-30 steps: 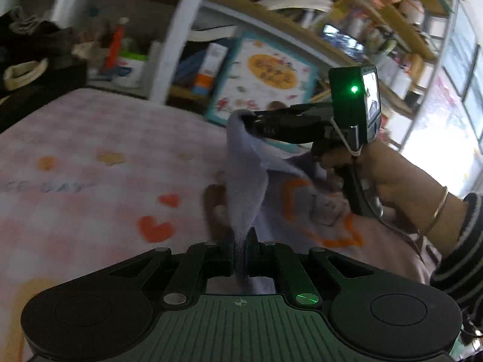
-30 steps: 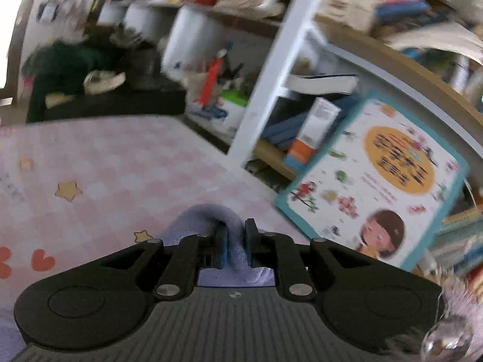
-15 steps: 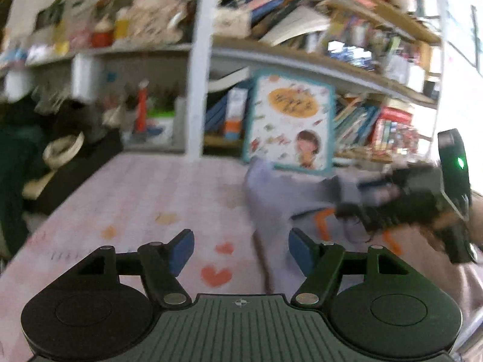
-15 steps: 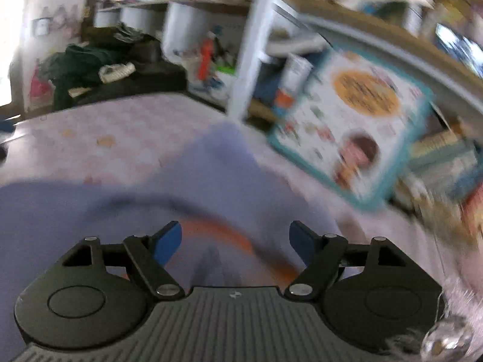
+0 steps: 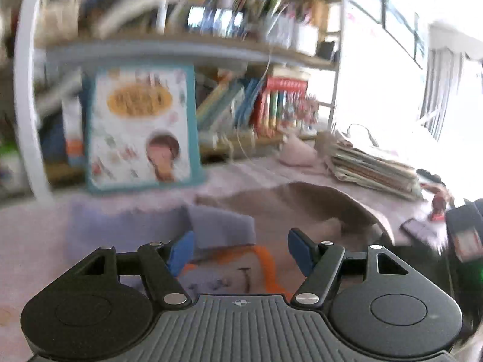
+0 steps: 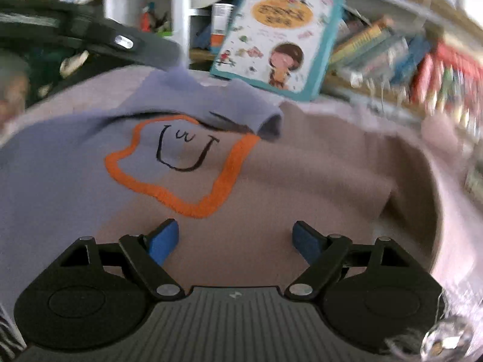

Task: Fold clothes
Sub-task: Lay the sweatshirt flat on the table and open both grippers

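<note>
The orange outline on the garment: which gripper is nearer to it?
Left. The left gripper hangs directly over the orange outline; the right gripper, jaws opening, hangs beside it over brown fabric.

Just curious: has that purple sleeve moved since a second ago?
Yes. The purple sleeve, earlier pinched up high, now lies dropped on the sweater's orange outline, below the picture book.

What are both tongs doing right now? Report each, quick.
Left tongs: open, holding nothing; the sweater lies beyond them.
Right tongs: opening, nothing between them; sweater released below.
</note>
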{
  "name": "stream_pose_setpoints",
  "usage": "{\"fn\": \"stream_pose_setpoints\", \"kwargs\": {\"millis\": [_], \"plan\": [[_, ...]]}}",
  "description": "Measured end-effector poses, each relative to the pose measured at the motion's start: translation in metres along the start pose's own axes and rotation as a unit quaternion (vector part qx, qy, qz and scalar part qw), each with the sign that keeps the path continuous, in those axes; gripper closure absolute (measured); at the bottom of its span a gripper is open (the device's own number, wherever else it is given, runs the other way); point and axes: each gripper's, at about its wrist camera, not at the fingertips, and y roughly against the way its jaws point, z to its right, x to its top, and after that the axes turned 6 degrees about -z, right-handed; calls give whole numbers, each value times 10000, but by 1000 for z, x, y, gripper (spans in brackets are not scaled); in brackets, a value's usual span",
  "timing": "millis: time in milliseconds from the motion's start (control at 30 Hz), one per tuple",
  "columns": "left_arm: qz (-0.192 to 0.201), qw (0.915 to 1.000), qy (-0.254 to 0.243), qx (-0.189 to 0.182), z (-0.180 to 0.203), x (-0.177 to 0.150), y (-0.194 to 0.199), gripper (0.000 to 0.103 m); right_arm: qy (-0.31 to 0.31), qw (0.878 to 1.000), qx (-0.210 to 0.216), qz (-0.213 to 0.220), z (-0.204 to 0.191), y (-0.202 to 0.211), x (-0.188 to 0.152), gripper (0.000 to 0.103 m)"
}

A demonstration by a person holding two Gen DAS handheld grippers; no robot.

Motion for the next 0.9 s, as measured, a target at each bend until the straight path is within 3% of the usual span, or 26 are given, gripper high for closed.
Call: {"fn": "stream_pose_setpoints", "kwargs": {"millis": [267, 400, 467, 533, 567, 633, 767, 900], "plan": [[-304, 9893, 1384, 344, -28, 3, -65, 36, -37, 9999, -16, 140, -3, -1, -3, 9], [-451, 9819, 1820, 251, -41, 3, -86, 37, -29, 9999, -4, 148, -2, -1, -3, 8], [-471, 9781, 2025, 105, -47, 2, -94, 51, -24, 9999, 1, 148, -1, -2, -3, 8], [-463, 9726, 2275, -128, -53, 1, -101, 90, -23, 9999, 0, 151, -2, -2, -3, 8], [-411, 9681, 2452, -329, -58, -1, -102, 98, -24, 9999, -2, 152, -1, -2, -3, 8], [-203, 9624, 2646, -583, -65, -3, -94, 101, -25, 9999, -6, 153, -1, -2, -3, 8], [336, 9623, 2621, -647, -81, -1, -52, 101, -25, 9999, -20, 153, -2, -2, -4, 8], [917, 9588, 2666, -342, -116, -1, 9, 101, -33, 9999, -18, 148, -3, -2, -3, 7]]}}
